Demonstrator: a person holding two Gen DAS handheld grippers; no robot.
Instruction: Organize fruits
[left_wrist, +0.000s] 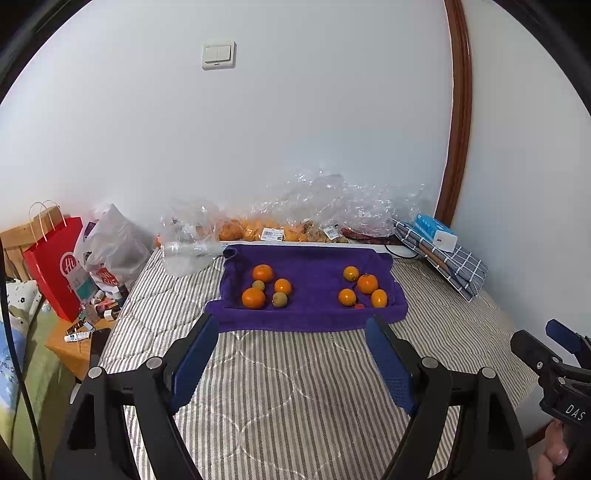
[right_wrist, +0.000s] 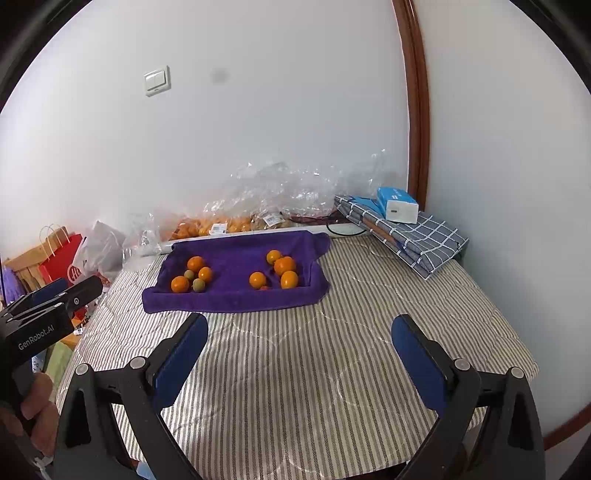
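In the left wrist view the left gripper (left_wrist: 291, 332) fills the lower part of the frame, its blue-padded fingers (left_wrist: 194, 363) spread wide with nothing between them, hanging over the striped bedcover (left_wrist: 280, 387). Just above the fingertips, in the middle of the frame, lies a purple towel (left_wrist: 310, 266) carrying the fruit in two groups: at its left, three oranges (left_wrist: 253, 298) with two small greenish fruits (left_wrist: 280, 299) among them; at its right, four oranges (left_wrist: 367, 283), with a small red bit beside them too tiny to identify. The right gripper (right_wrist: 299, 325) sits likewise at the bottom of the right wrist view, jaws wide and empty, the towel above and slightly left of its tips, well clear of both fingers. Behind the towel, along the wall, lie clear plastic bags (left_wrist: 325, 199) holding more orange fruit. A folded checked cloth (right_wrist: 413, 232) with a blue-and-white box (right_wrist: 397, 205) on it sits at the right.
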